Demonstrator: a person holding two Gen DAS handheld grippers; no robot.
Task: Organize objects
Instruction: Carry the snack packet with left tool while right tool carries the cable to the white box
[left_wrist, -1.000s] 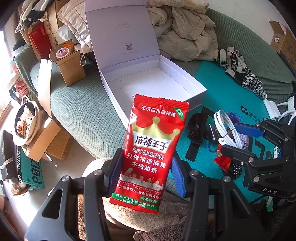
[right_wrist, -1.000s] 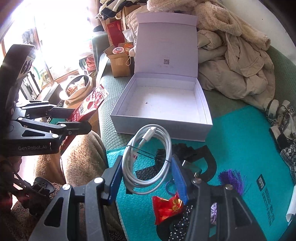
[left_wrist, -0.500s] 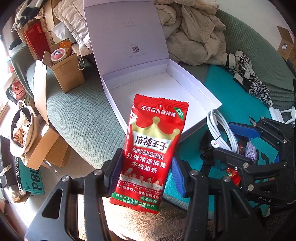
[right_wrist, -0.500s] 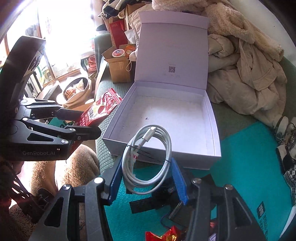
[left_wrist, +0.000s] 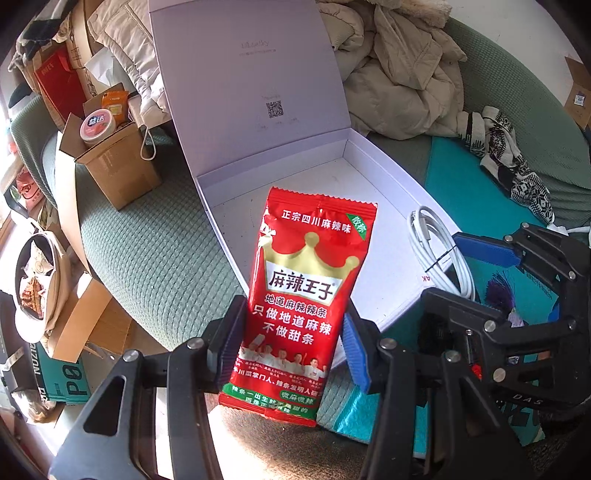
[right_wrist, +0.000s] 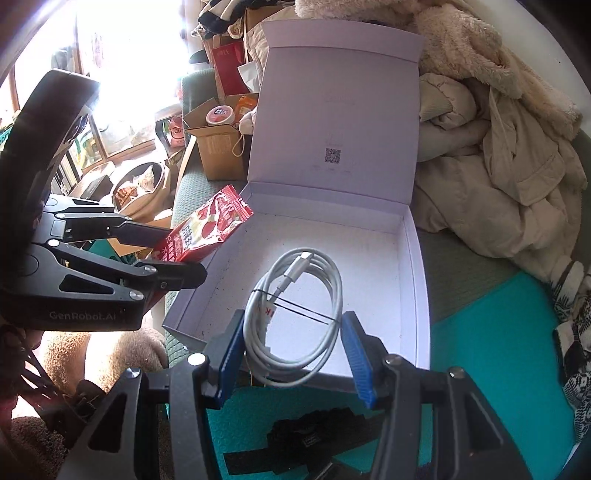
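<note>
Above a cluttered green sofa (left_wrist: 155, 236), a red snack packet (left_wrist: 303, 295) is clamped by the left gripper (left_wrist: 291, 339) and a coiled white cable (right_wrist: 295, 317) by the right gripper (right_wrist: 295, 350), over an open white box (right_wrist: 413, 280).

Snack packet (left_wrist: 306, 295): red, w/ gold crown, white lettering, green band at btm edge and green tag at its 1 o'clock corner. Cable (right_wrist: 295, 314): white, coiled, w/ thin black tie across. Box (left_wrist: 373, 155): white, inside and lid; small black QR code on lid, at 12 o'clock. Left gripper (left_wrist: 291, 343): black frame, blue pads. Right gripper (right_wrist: 295, 354): same, black w/ blue pads. Sofa (left_wrist: 147, 251): grey-green, quilted grid texture. Mat (right_wrist: 498, 362): teal, fine pebbled texture. Coat (right_wrist: 498, 155): beige, at 2 o'clock. Knit item (left_wrist: 517, 173): black-and-white pattern. Carton (left_wrist: 114, 166): brown cardboard, at 10 o'clock.
</note>
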